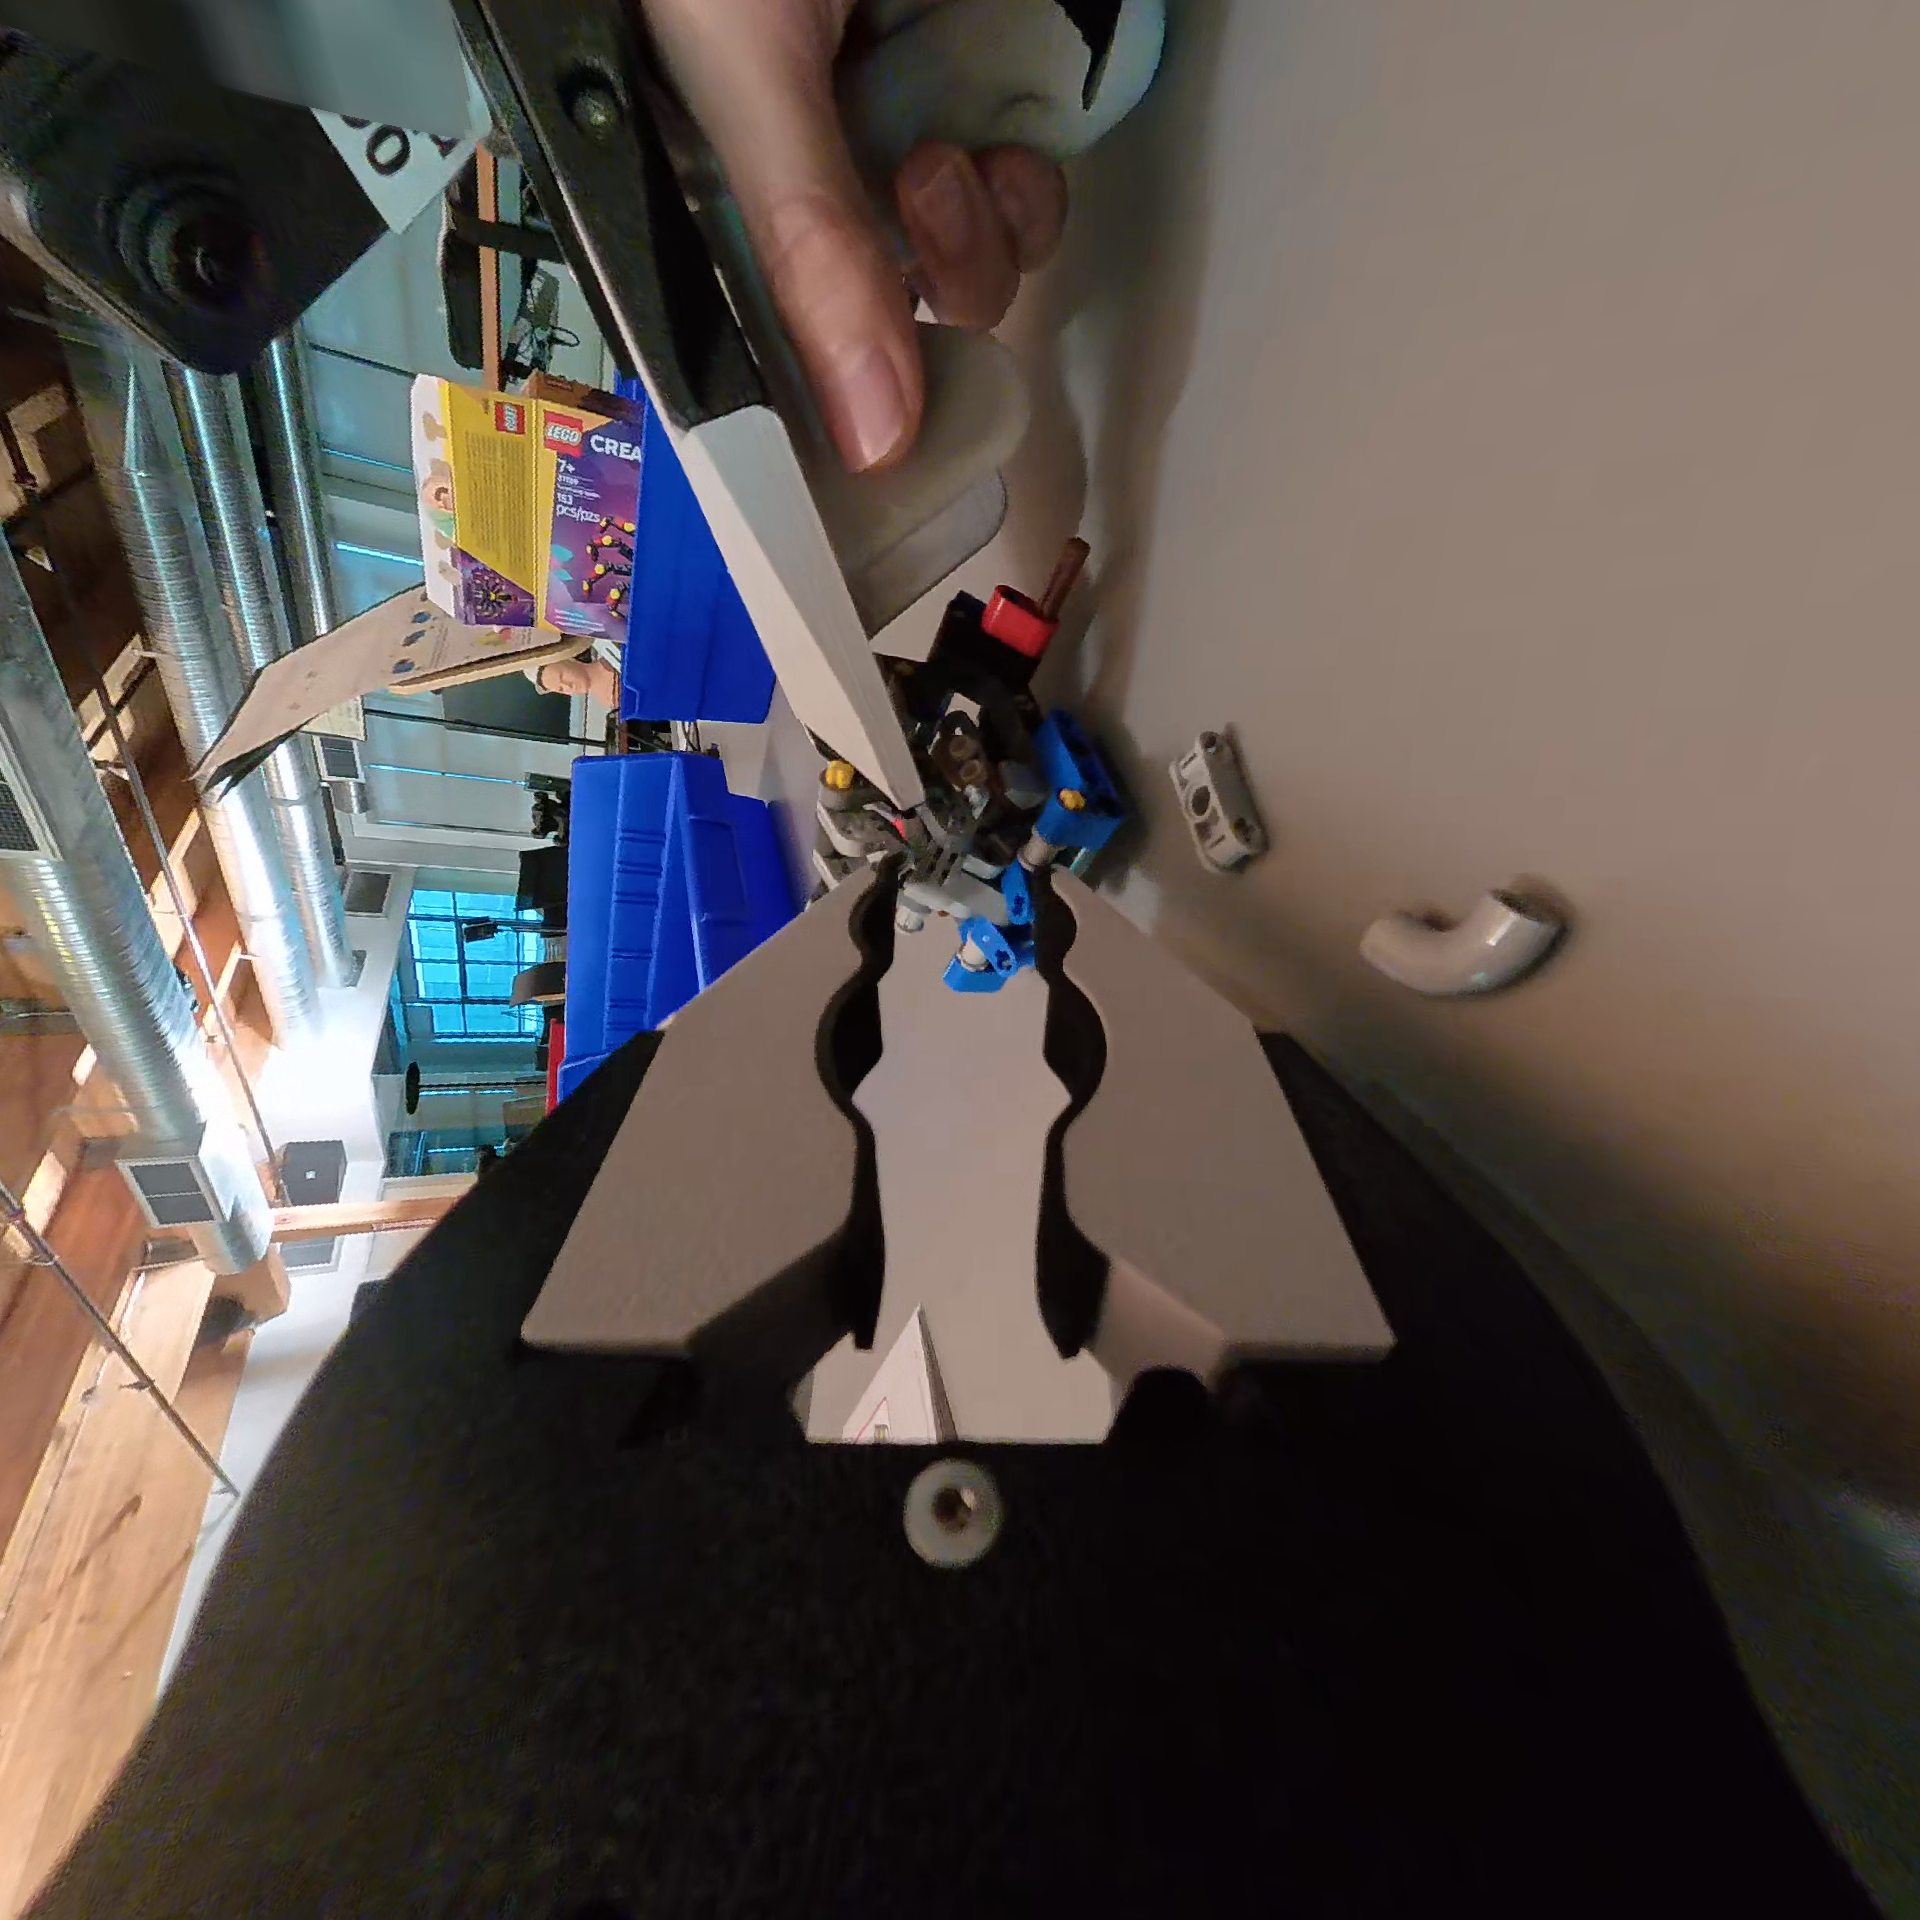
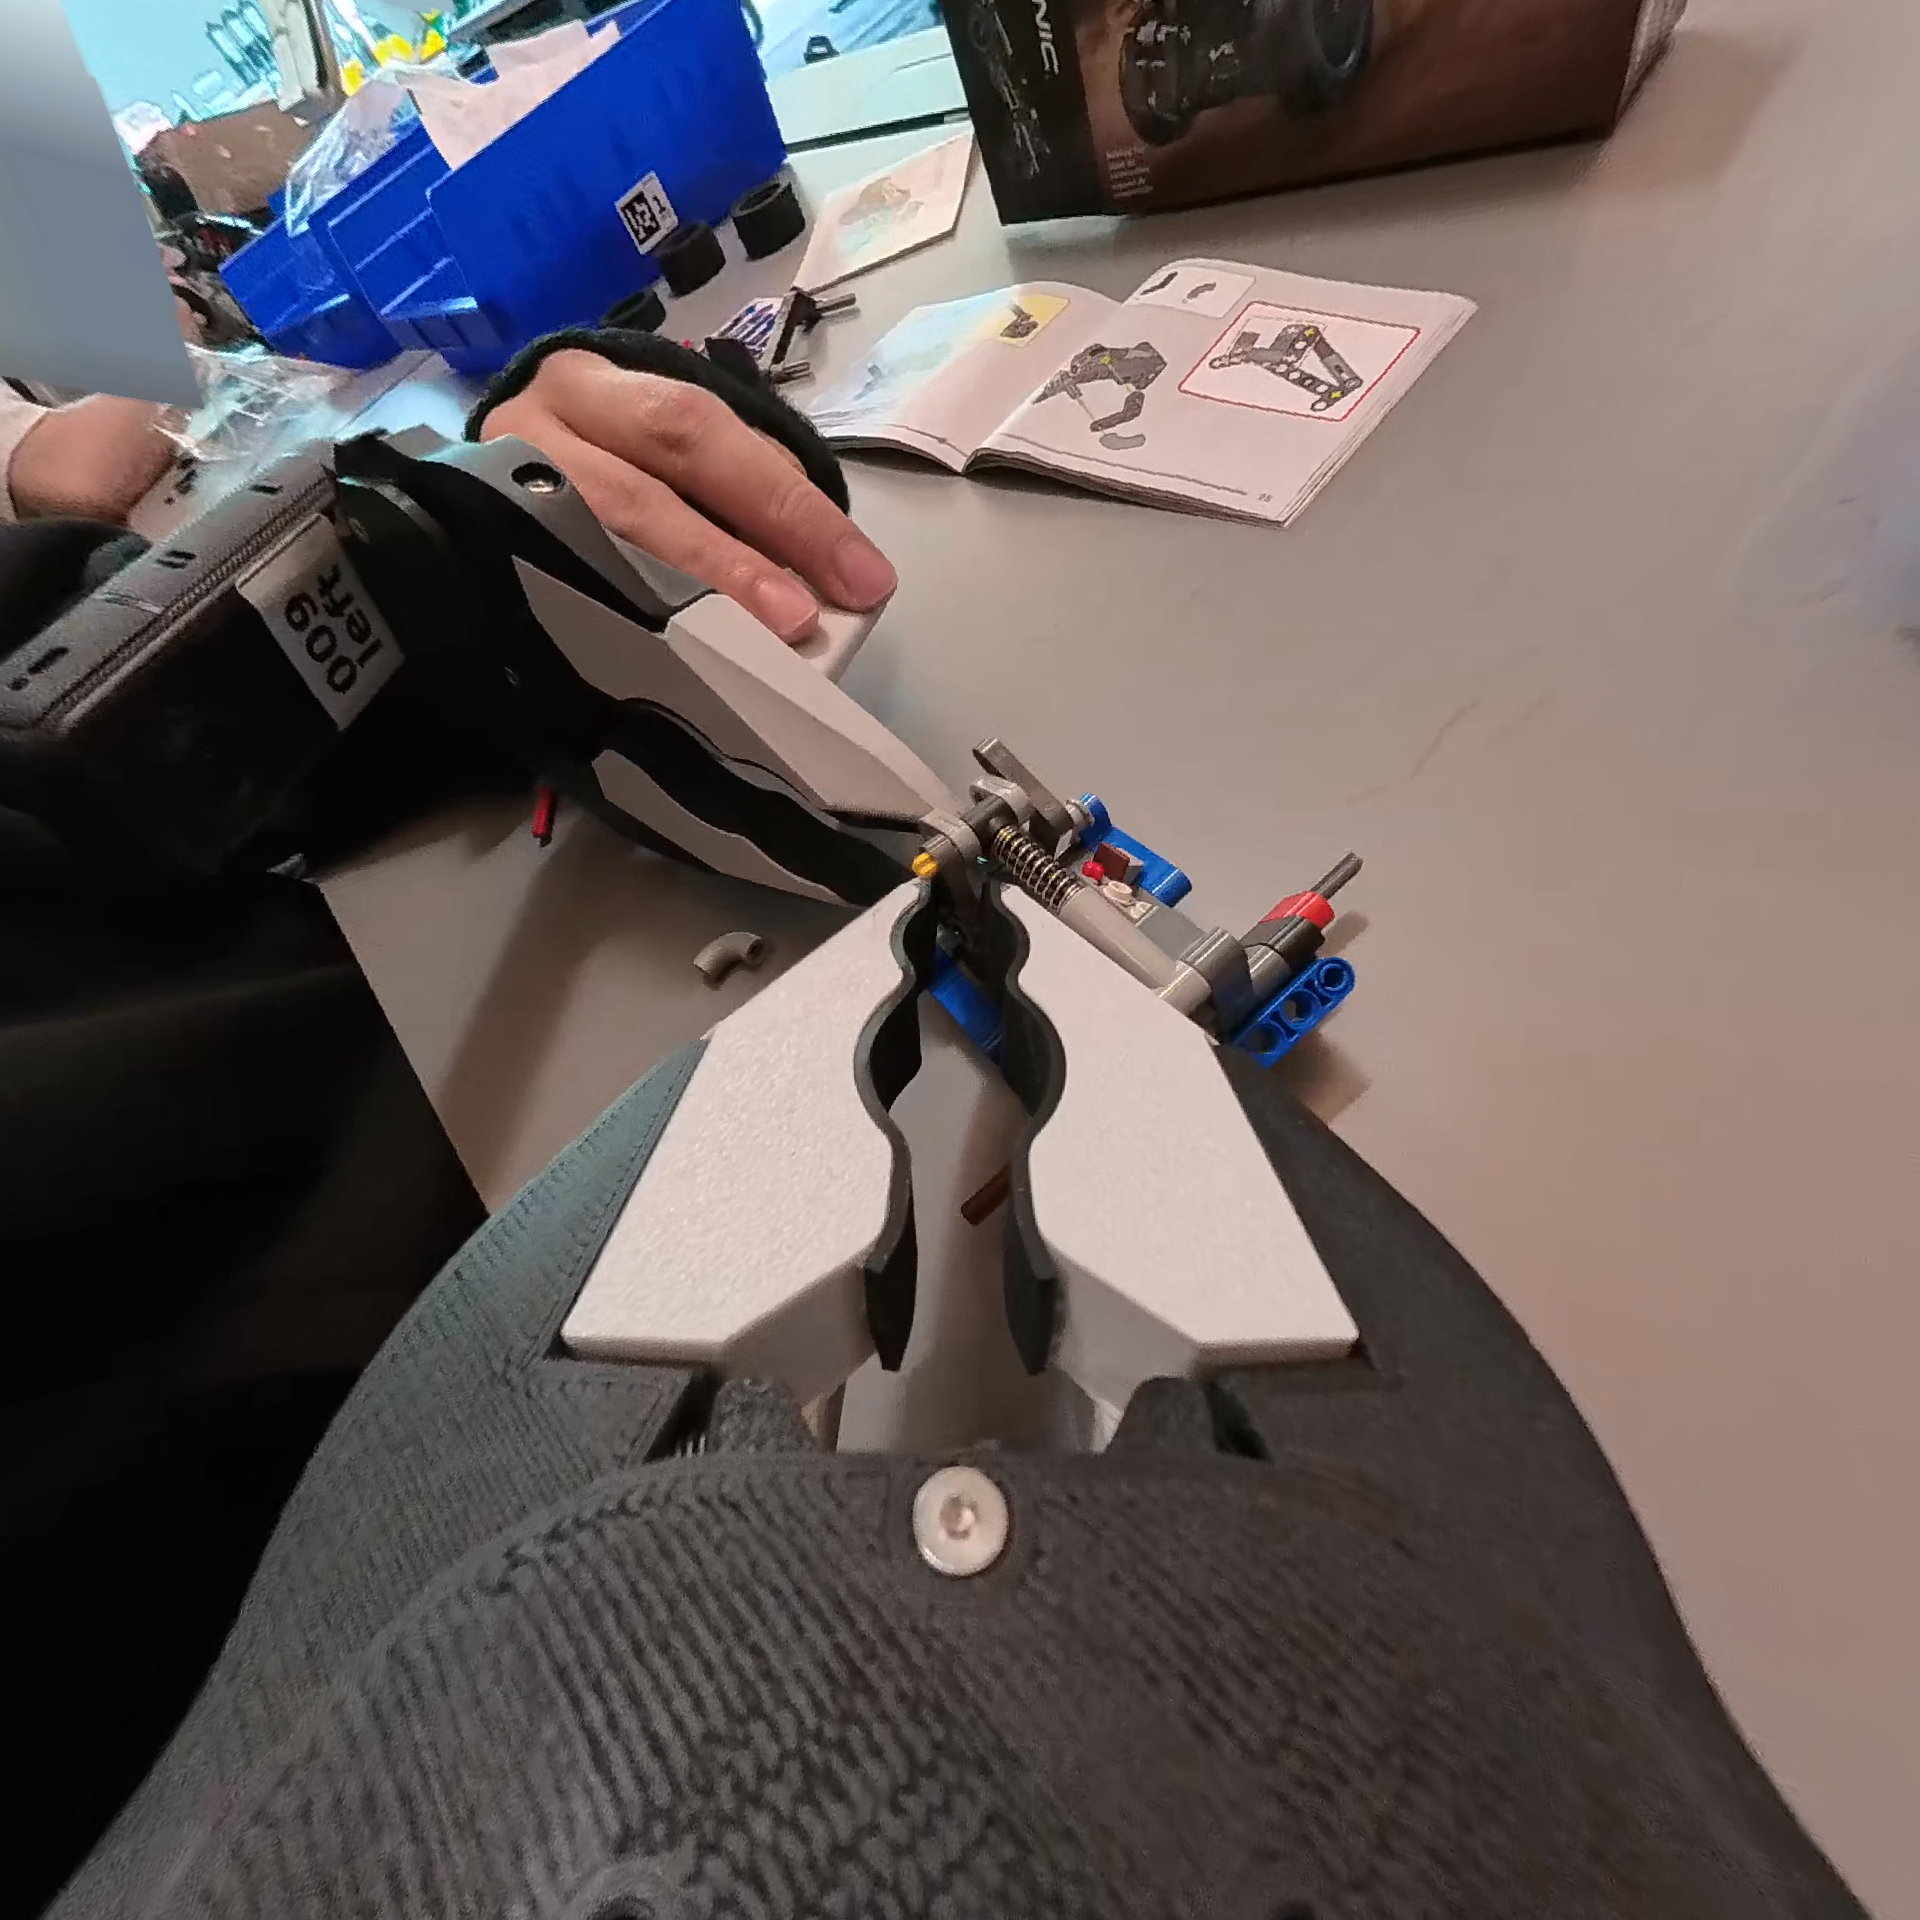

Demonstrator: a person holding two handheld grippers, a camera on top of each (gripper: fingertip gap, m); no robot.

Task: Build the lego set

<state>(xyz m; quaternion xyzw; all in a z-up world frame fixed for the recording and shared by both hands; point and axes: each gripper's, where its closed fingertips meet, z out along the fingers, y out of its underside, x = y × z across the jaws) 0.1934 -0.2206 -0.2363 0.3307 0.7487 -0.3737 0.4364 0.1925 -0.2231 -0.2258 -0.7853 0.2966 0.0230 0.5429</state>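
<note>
The right tongs [image 2: 961, 899] hide the near end of the brick assembly [image 2: 1122, 914], the dark box [image 2: 1299, 94] is cut off by the top edge, and the white elbow piece [image 1: 1465, 940] is blurred.

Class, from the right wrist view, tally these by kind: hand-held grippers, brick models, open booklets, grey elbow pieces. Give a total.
hand-held grippers: 2
brick model: 1
open booklet: 1
grey elbow piece: 1
Total: 5

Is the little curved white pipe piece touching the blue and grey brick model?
Apart. The left wrist view shows the curved piece lying alone, with bare table between it and the model.
</note>
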